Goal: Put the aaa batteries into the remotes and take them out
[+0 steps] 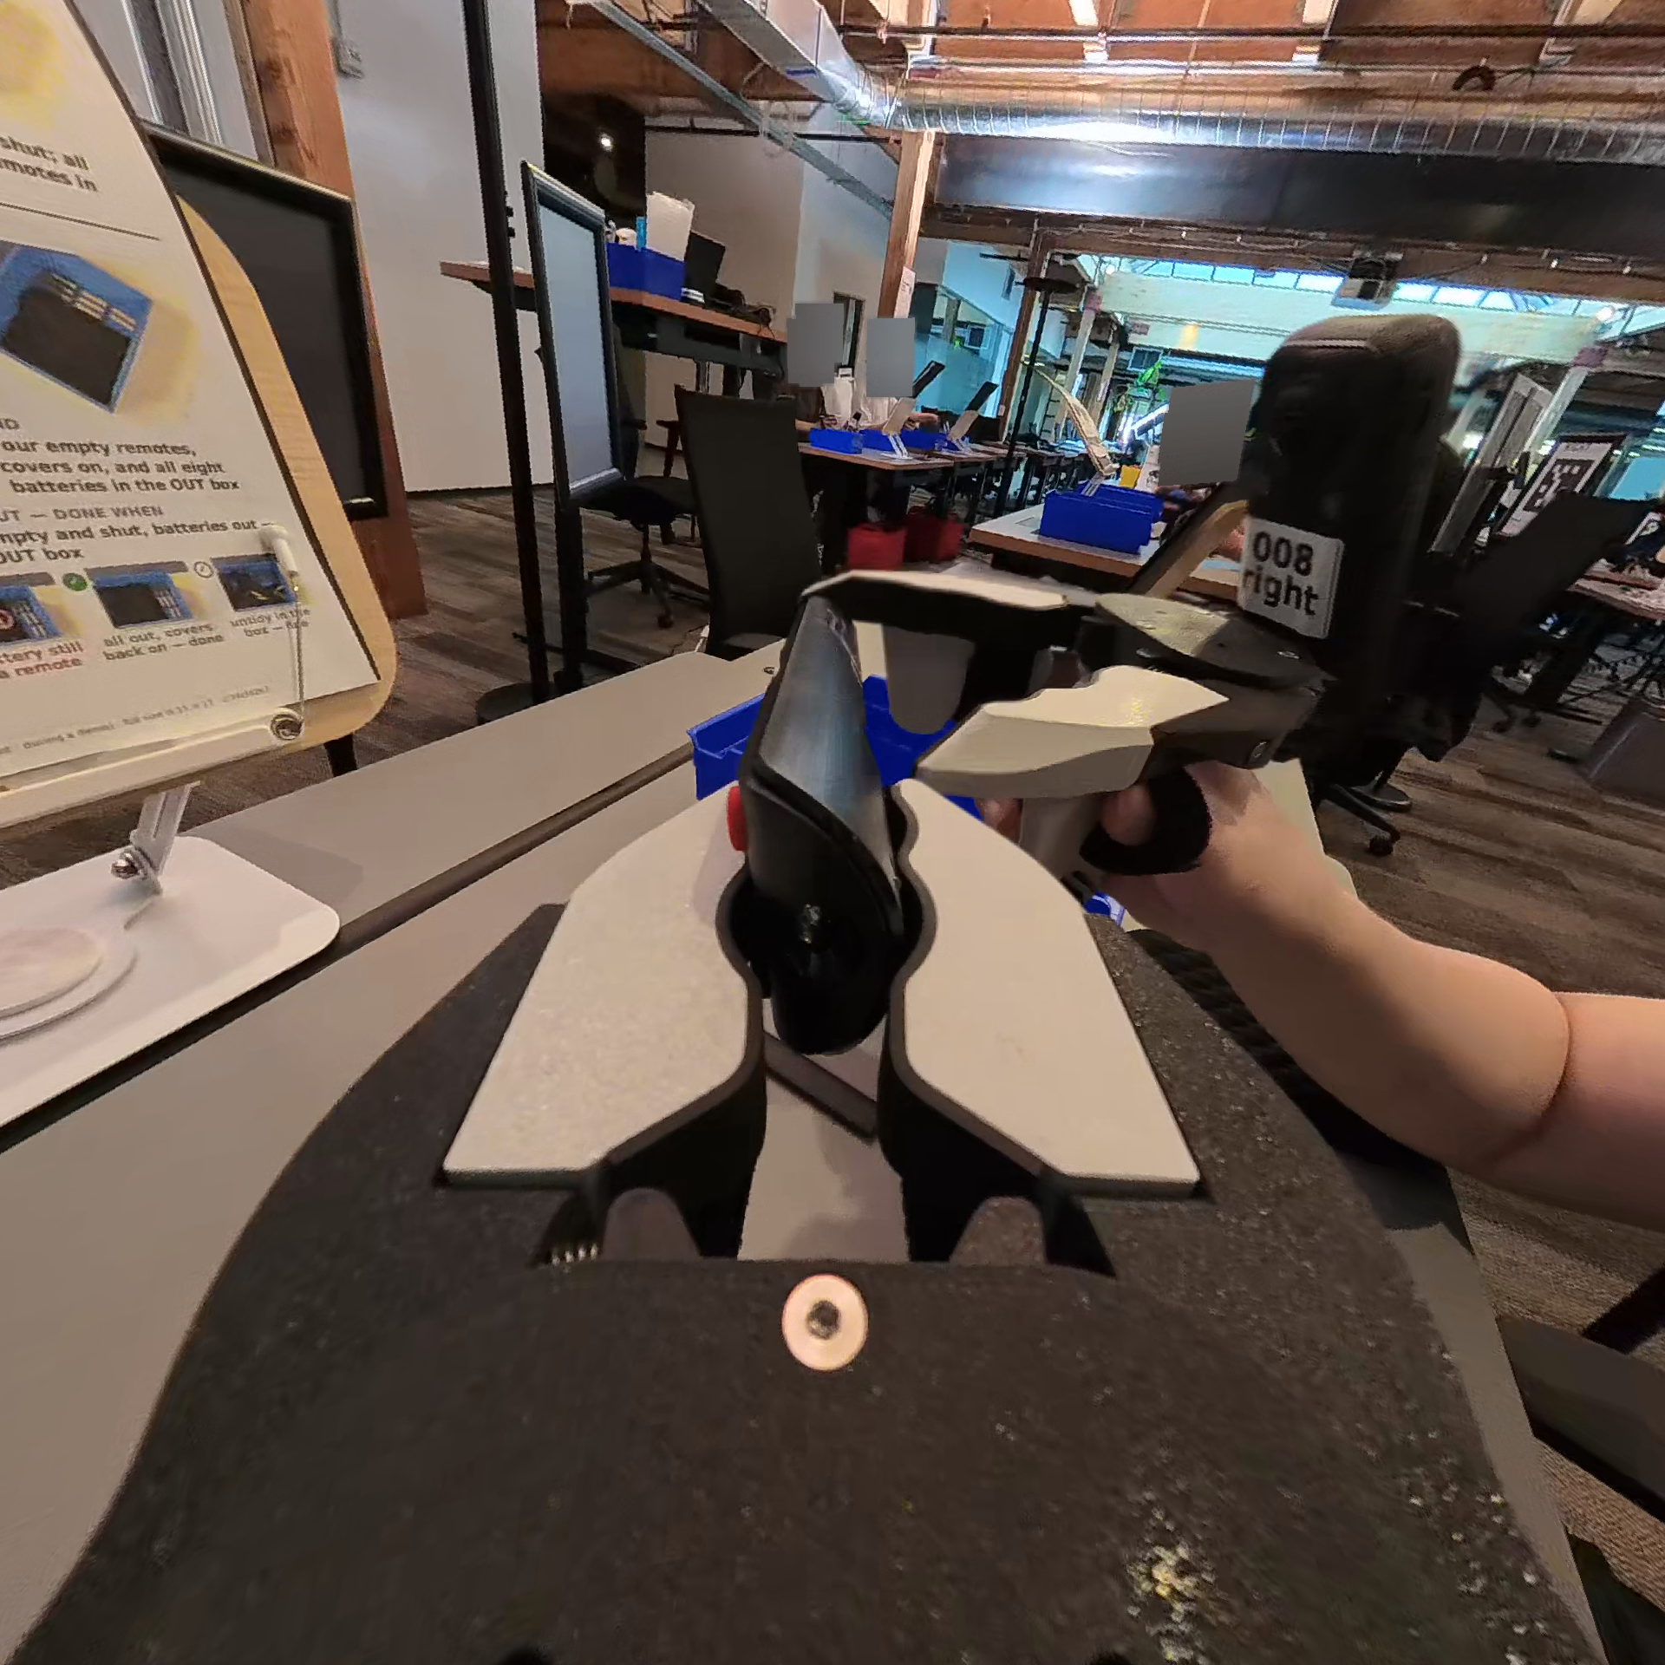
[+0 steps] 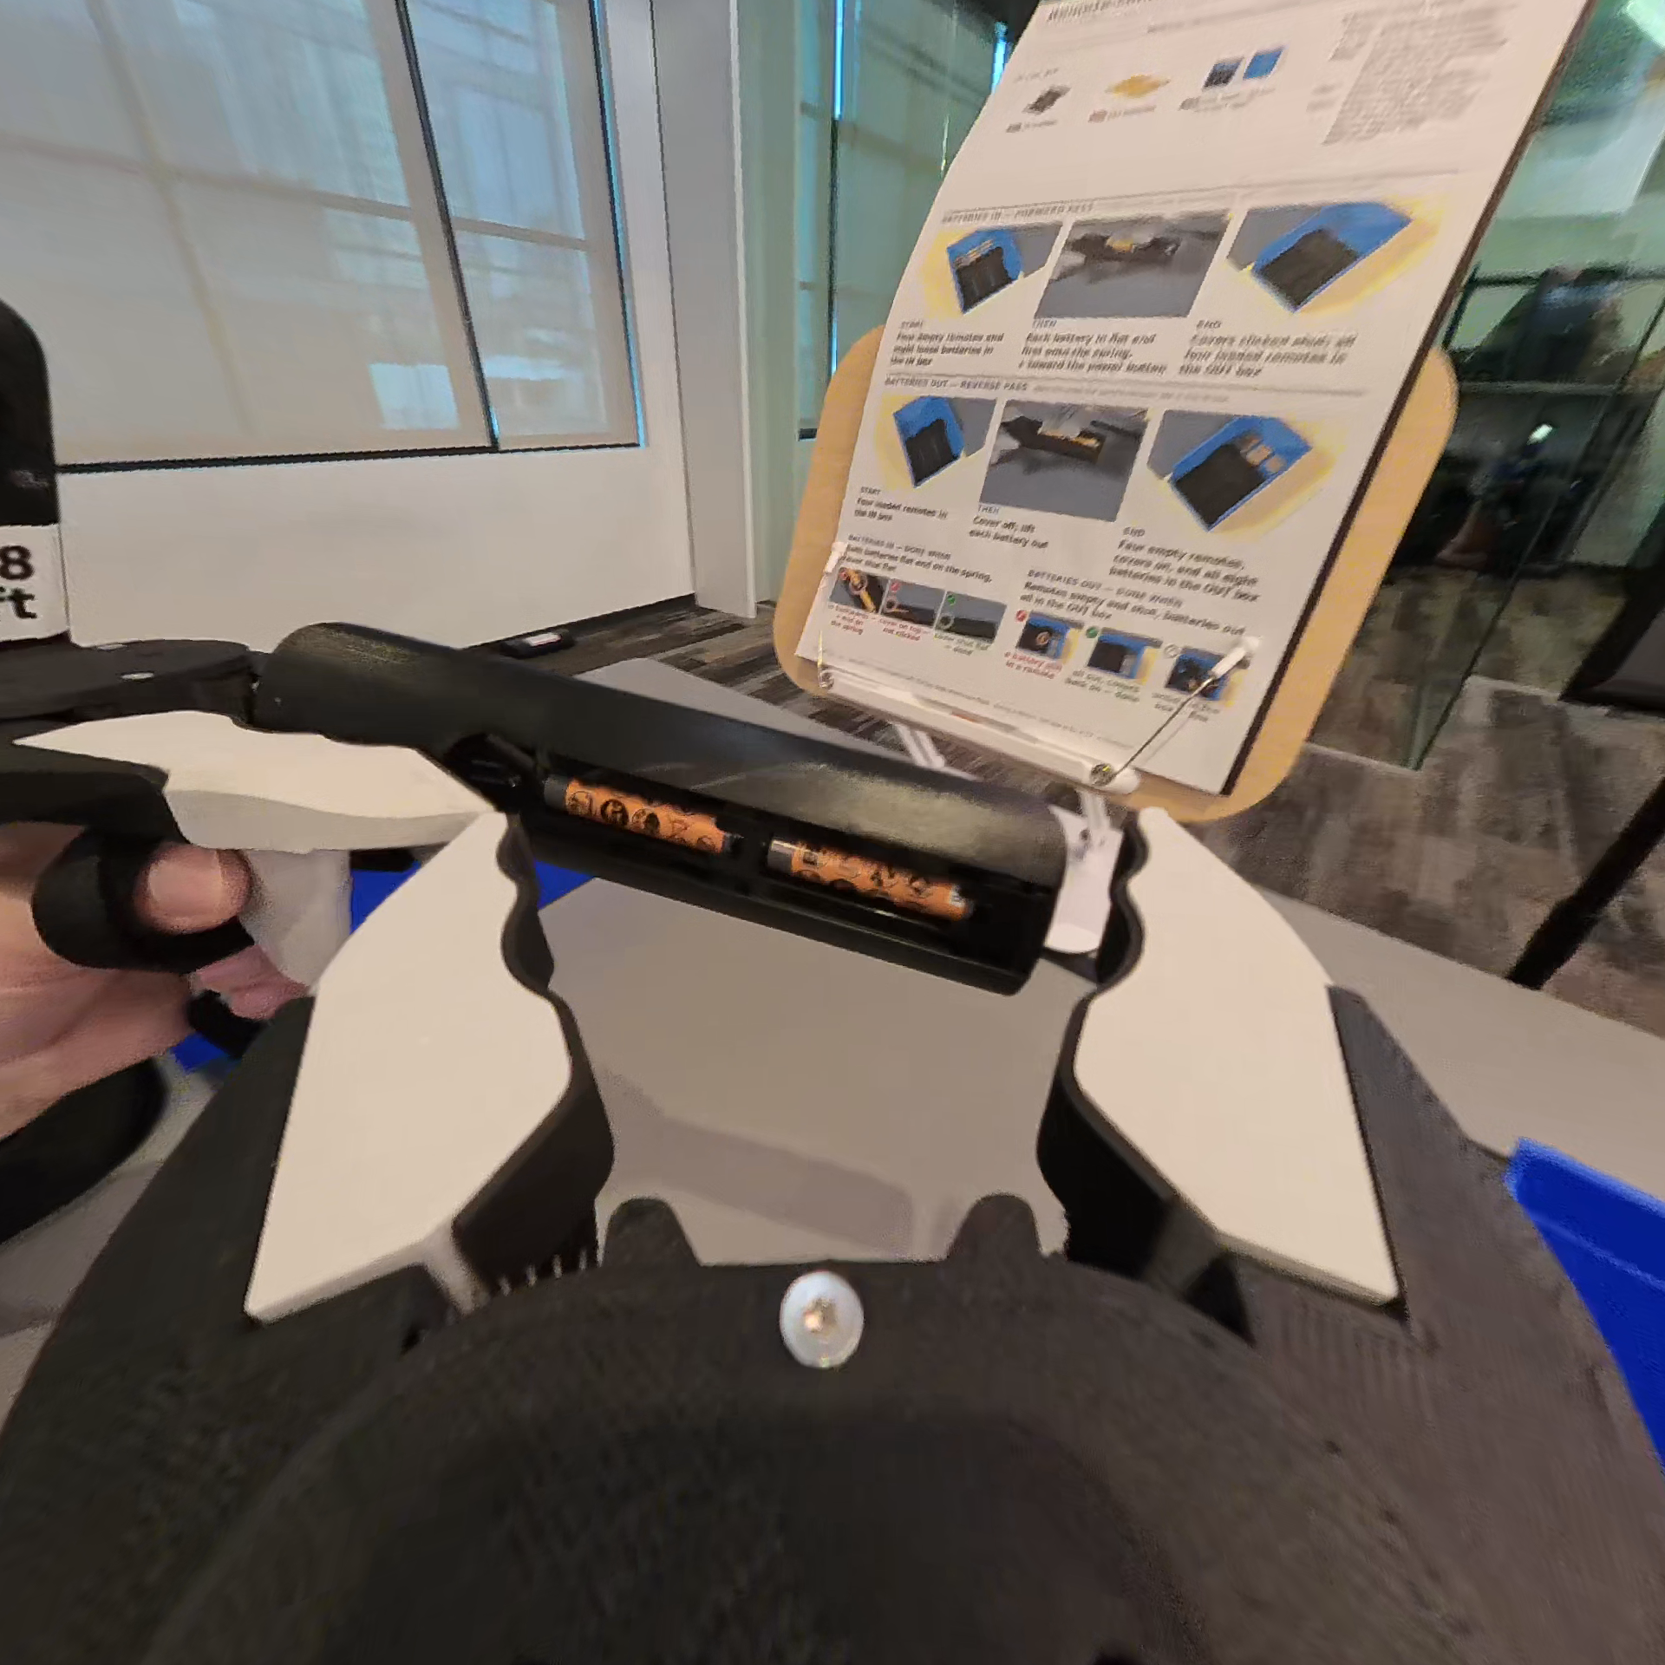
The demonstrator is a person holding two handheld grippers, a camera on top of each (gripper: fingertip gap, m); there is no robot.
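My left gripper (image 1: 815, 811) is shut on one end of a black remote (image 1: 815, 766) and holds it above the grey table (image 1: 405, 946). In the right wrist view the remote (image 2: 811, 766) lies across the frame with its battery bay uncovered. Two orange and black AAA batteries (image 2: 644, 815) (image 2: 869, 878) sit end to end in the bay. My right gripper (image 2: 820, 838) is open, its jaws spread wide on either side of the remote's battery end. It also shows in the left wrist view (image 1: 869, 676), held by a hand (image 1: 1171, 856). The left gripper (image 2: 432, 775) shows at the left.
A blue bin (image 1: 721, 748) stands on the table behind the remote, and a blue bin edge (image 2: 1604, 1261) shows at the right. An instruction sheet on a white stand (image 1: 135, 450) (image 2: 1126, 405) stands at the table's far side. Office chairs (image 1: 1351, 450) and desks lie beyond.
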